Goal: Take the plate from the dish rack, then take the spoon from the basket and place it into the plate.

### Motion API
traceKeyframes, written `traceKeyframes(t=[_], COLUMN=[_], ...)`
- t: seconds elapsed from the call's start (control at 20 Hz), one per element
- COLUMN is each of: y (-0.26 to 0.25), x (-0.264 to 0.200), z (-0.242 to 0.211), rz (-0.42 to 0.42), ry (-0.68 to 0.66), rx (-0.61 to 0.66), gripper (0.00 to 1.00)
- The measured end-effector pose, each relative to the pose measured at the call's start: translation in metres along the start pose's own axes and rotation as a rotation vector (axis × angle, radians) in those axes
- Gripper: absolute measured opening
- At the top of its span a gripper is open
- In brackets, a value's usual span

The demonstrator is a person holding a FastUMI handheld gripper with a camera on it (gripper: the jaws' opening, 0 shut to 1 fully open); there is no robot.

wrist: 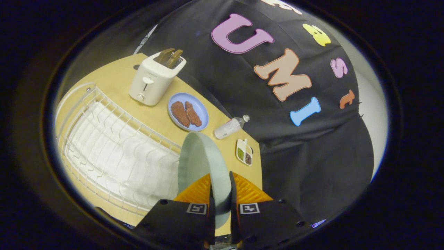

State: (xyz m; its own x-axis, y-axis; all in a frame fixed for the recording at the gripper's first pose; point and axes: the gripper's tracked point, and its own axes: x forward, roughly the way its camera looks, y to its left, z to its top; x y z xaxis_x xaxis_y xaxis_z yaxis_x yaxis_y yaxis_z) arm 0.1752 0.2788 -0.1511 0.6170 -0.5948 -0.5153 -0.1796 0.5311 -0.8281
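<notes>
Plate, pale green, stood on edge between the fingers of the claw, both pressing its rim, raised beside the white dish rack. Beyond it, near the worktop's far edge, sat a toaster.

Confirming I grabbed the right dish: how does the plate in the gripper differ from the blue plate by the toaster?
The pale green plate stands on edge, clamped between the fingers of the gripper; the blue plate lies flat on the table beside the toaster. The green plate is bare; the blue plate carries two brown pieces of food. Both are round.
</notes>
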Motion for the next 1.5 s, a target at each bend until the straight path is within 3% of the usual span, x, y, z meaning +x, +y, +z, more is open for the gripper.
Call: traceKeyframes(t=[0.25,0.5,0.7,1.05,1.5], y=[-0.015,-0.040,-0.073,-0.107,-0.085], x=[-0.009,-0.034,-0.055,-0.064,-0.030], z=[-0.007,-0.025,-0.070,-0.171,-0.290], rz=[0.260,0.661,0.841,1.001,1.043], ry=[0.037,0.060,0.033,-0.011,0.056], rx=[0.269,0.620,0.744,0.862,1.055], gripper=[0.20,0.20,0.20,0.20,0.20])
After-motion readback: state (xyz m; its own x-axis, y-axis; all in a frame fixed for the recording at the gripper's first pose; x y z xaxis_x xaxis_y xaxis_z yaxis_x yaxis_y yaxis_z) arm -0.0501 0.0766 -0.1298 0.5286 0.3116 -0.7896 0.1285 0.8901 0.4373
